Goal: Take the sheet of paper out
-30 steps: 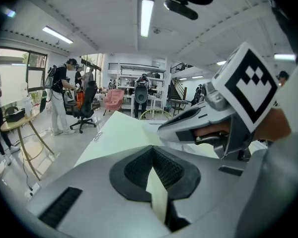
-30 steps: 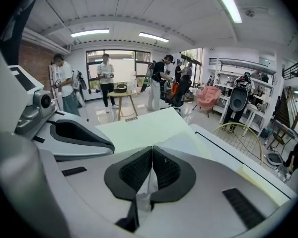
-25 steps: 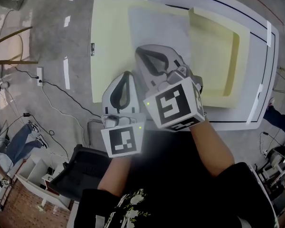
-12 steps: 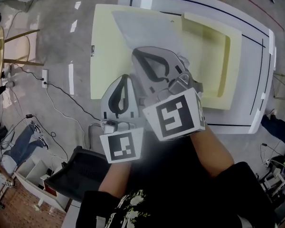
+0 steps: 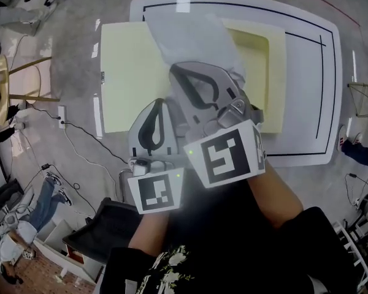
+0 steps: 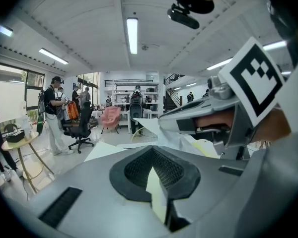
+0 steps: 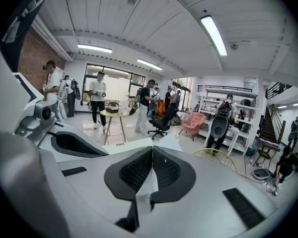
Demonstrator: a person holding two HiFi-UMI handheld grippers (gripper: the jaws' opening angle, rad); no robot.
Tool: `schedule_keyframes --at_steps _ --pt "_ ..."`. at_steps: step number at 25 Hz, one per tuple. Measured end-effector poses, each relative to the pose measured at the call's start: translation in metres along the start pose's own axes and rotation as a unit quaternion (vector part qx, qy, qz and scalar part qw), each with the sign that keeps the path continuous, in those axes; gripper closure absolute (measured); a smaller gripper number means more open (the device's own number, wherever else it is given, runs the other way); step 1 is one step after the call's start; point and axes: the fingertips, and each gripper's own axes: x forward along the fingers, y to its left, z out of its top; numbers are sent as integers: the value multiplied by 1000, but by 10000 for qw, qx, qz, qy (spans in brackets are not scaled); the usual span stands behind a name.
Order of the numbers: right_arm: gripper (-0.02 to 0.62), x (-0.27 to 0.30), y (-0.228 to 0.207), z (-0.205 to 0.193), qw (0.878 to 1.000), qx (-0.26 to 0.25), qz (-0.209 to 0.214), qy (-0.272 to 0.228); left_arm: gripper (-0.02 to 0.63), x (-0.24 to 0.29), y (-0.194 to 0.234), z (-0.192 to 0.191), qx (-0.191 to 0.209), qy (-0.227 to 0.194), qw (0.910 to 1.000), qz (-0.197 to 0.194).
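Head view: the right gripper body covers the near end of the sheet of paper, and the left gripper covers the near edge of the yellow folder, so neither of the 2 pinch points is visible there. The table near edge is partly behind the forearms, which are cut off at the bottom. In each gripper view only a thin sliver shows between the jaws: folder at left, paper at right. The people in the background are too small to tell any detail.

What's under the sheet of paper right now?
The yellow folder, on the white table. The sheet of paper, pinched by the right gripper, covers the folder's middle, so anything else there cannot be seen.
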Motion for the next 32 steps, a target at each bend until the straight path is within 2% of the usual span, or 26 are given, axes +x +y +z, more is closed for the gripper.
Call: schedule_keyframes --at_steps 6,12,25,32 --pt "591 -42 -39 -11 9990 -24 -441 -27 604 10 -53 12 153 -112 9990 -394" --pt "591 -82 -82 -39 9961 -12 -884 42 604 25 -108 18 235 -240 9967 -742" --pt "592 -173 -154 -88 9822 119 -1846 329 604 33 -200 32 454 -432 9877 -1434" --pt "592 -213 -182 -104 9746 29 -2189 478 604 39 -241 36 495 -484 9828 -1714"
